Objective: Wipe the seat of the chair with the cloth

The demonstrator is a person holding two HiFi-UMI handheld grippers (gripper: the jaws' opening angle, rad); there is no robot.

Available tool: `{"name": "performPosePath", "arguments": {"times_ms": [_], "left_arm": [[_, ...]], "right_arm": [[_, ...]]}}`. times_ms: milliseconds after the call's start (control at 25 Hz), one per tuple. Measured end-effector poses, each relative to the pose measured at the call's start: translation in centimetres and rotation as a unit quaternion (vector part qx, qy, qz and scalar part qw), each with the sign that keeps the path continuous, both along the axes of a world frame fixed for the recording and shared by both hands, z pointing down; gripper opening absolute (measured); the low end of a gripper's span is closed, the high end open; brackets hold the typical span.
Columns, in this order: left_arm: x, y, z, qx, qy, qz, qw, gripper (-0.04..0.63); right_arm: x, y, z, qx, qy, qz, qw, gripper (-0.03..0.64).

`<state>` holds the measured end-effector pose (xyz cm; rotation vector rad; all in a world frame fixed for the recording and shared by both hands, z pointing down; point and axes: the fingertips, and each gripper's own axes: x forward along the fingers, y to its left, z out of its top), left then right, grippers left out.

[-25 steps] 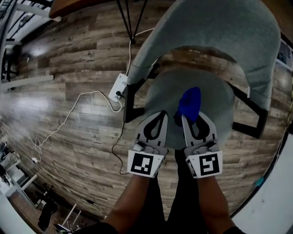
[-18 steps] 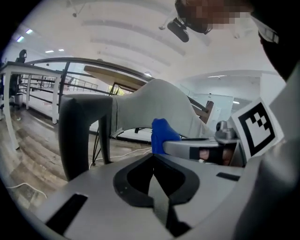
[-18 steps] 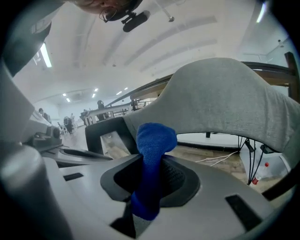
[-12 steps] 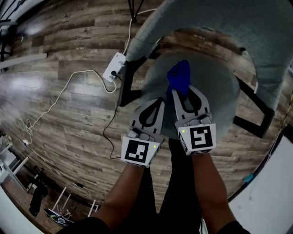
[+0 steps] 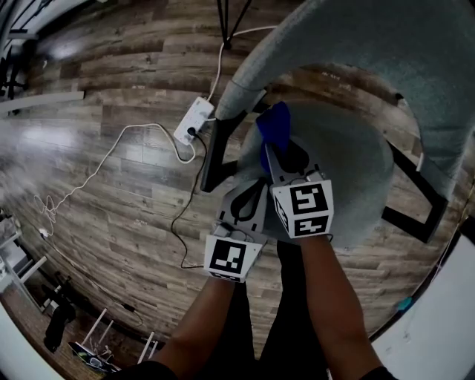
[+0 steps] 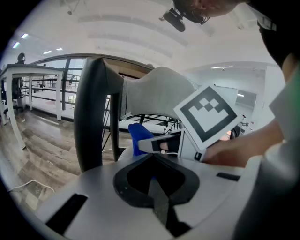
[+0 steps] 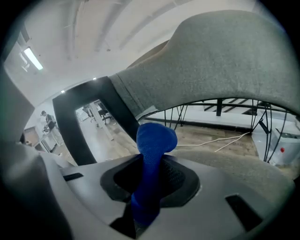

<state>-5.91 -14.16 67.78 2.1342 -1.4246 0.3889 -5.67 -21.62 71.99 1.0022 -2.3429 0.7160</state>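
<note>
The grey round chair seat (image 5: 349, 171) lies below me, under its curved grey backrest (image 5: 386, 52). My right gripper (image 5: 276, 157) is shut on the blue cloth (image 5: 273, 128), which rests on the seat's left rear part near the black arm frame (image 5: 215, 148). In the right gripper view the cloth (image 7: 152, 150) sticks up from between the closed jaws (image 7: 151, 164). My left gripper (image 5: 250, 194) sits at the seat's front left edge, shut with nothing in it (image 6: 152, 158). From the left gripper view the cloth (image 6: 139, 136) shows beside the right gripper's marker cube (image 6: 206, 115).
A white power strip (image 5: 194, 120) and a long white cable (image 5: 96, 185) lie on the wooden floor left of the chair. Black table legs (image 5: 226, 18) stand behind it. The chair's black frame (image 5: 408, 215) juts out at the right. My legs are directly below the seat's front.
The right gripper has carried the cloth leftward and farther back across the seat, toward the left arm frame. The left gripper has stayed at the front edge.
</note>
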Motion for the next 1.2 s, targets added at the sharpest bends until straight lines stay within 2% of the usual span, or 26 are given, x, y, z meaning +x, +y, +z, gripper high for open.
{"name": "performPosePath", "arguments": {"times_ms": [120,320,520,760,1200], "left_arm": [[-0.4,0.4,0.7,-0.015,-0.007,-0.001,0.9999,0.008],[-0.3,0.3,0.8,-0.017,-0.006,0.002,0.9998,0.008],[-0.1,0.1,0.8,-0.016,-0.015,0.01,0.9997,0.008],[-0.5,-0.1,1.7,-0.038,-0.039,-0.001,0.9985,0.008],[1.9,-0.6,1.1,-0.036,-0.027,0.025,0.9987,0.008]], "right_arm": [[-0.5,-0.6,0.9,-0.013,0.002,-0.013,1.0,0.101],[-0.6,-1.1,2.3,-0.025,0.022,-0.028,0.999,0.101],[-0.2,-1.5,2.7,-0.046,0.016,-0.005,0.999,0.101],[0.8,-1.7,2.8,-0.068,0.014,0.02,0.997,0.101],[4.7,-2.0,3.0,-0.082,0.032,0.058,0.994,0.101]]}}
